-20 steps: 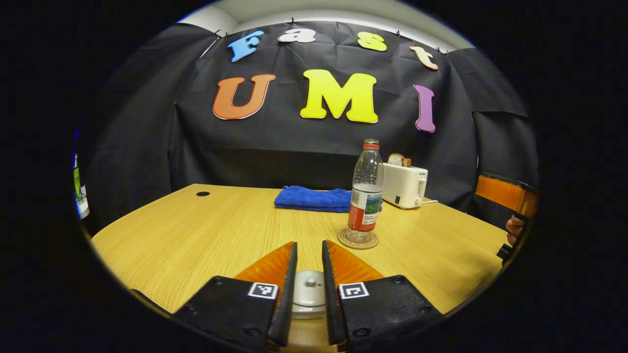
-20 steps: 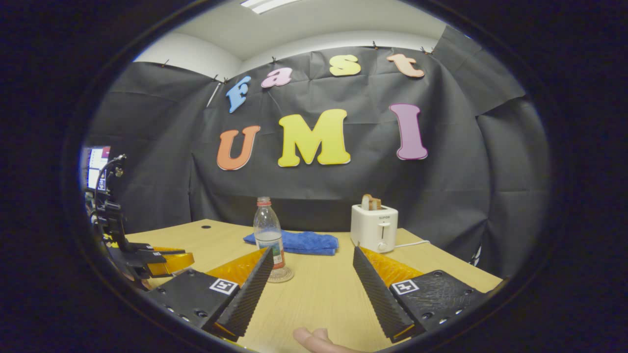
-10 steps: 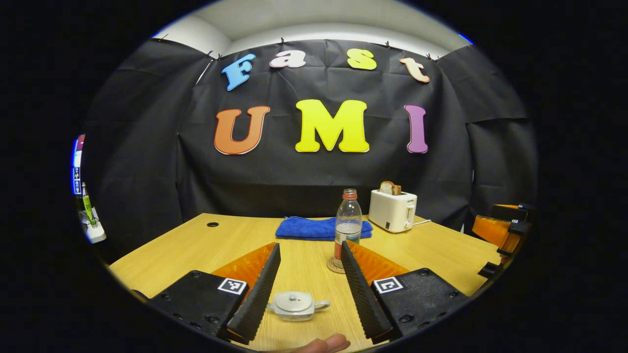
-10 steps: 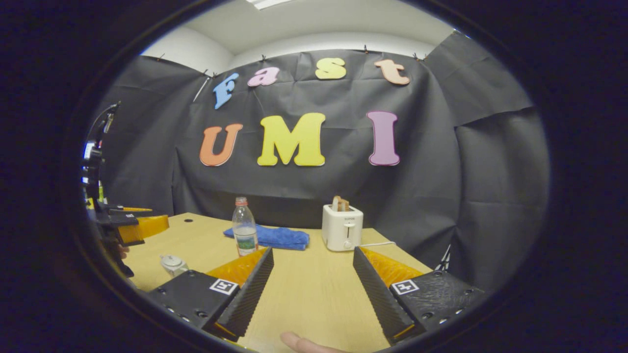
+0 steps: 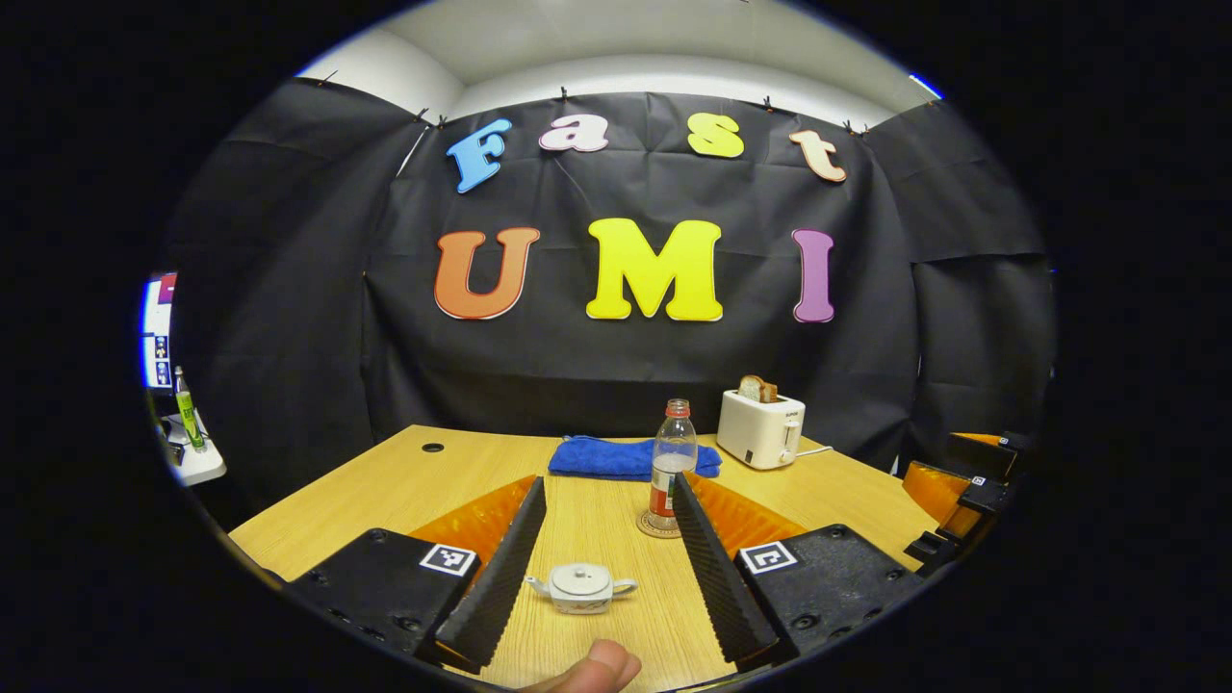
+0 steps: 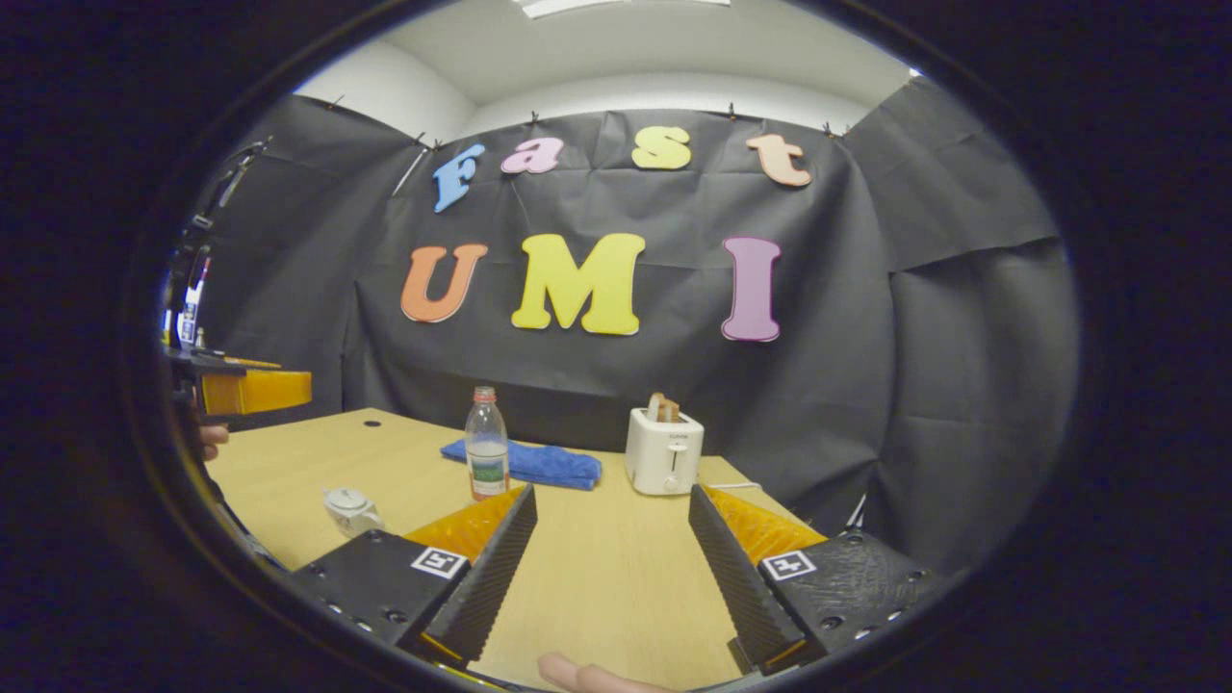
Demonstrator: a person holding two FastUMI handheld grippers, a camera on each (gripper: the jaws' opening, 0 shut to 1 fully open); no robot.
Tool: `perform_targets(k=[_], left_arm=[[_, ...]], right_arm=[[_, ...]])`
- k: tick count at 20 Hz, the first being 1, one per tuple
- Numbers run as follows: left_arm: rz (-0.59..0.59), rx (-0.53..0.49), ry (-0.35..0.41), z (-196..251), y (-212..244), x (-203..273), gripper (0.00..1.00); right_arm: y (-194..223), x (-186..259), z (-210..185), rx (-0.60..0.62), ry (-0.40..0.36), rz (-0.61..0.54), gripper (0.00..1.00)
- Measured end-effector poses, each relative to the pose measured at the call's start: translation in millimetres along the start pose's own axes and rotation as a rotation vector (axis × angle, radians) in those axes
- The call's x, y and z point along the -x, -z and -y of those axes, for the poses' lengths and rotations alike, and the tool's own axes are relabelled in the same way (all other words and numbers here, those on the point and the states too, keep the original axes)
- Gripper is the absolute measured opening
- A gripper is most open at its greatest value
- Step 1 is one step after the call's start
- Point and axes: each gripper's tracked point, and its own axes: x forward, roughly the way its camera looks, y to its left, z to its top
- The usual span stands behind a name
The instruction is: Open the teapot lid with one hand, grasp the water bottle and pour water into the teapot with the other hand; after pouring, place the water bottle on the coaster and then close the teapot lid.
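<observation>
Sitting closed on the near part of the wooden table (image 5: 404, 481), the teapot (image 5: 582, 588) has its lid (image 5: 580, 577) seated on the body, spout to the left and handle to the right in the left gripper view. Just beyond it, a little to the right, the water bottle (image 5: 672, 464) stands upright on the round coaster (image 5: 658, 526), part full, with its red cap on. Judged from this layout, every step of the task looks done: lid down, bottle parked on the coaster, nothing in either tool.

Framing the teapot from above and nearer, the left gripper (image 5: 608, 563) has its jaws spread wide and holds nothing; the pot lies between the fingers in the picture but apart from them. A fingertip (image 5: 602, 664) of the person shows at the bottom edge. The right gripper (image 6: 611, 568) is likewise wide open and empty over bare table, with the teapot (image 6: 350, 509) off to its left and the bottle (image 6: 487, 458) beyond.

Farther back lie a folded blue towel (image 5: 616, 457) and a white toaster (image 5: 762, 429) with bread in it, to the right.

The next move seems to call for nothing more than drawing both tools clear without nudging pot or bottle.
</observation>
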Motion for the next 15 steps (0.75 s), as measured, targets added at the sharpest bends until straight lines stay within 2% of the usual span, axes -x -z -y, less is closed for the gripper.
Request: perform_targets(k=[5,8,10,15], left_arm=[[-0.002,-0.02,-0.019,-11,3,-4,0.84],[-0.009,-0.023,0.012,-3,4,-6,0.84],[-0.011,-0.03,0.007,-6,6,-7,0.84],[-0.028,-0.02,0.01,-2,12,-8,0.84]], right_arm=[[-5,-6,-20,-0.008,-0.04,0.003,0.95],[-12,-13,-34,-0.032,-0.067,0.009,0.95],[-2,-17,-35,-0.023,-0.064,-0.017,0.98],[-1,-14,-33,-0.034,-0.06,-0.024,0.95]])
